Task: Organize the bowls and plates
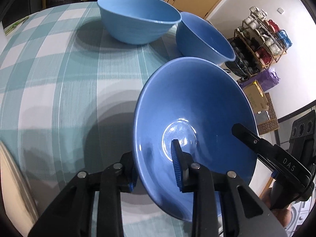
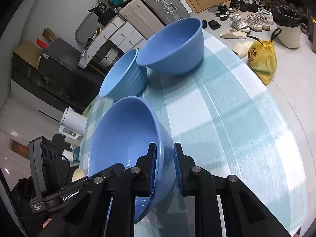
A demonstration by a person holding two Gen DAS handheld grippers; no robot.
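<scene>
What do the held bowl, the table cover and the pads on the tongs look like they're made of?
Held bowl: glazed ceramic or glossy melamine, by the sharp highlights in its base; can't tell which.
Table cover: woven checked cloth, matte, with visible thread streaks; possibly under a clear sheet.
Pads: blue ribbed rubber or soft plastic, matte, on black hard-plastic fingers.

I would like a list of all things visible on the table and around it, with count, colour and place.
held bowl: 1, blue, tilted, nearest, both grippers on its wall
other bowls: 2, blue, far side of table, light one beside darker one
tablecloth: 1, teal-white checked, covers table
suitcases: several, grey and beige, background
shoes: many, floor
bag: 1, yellow, floor
left gripper: black, straddles the bowl wall
right gripper: black, straddles the bowl wall
</scene>
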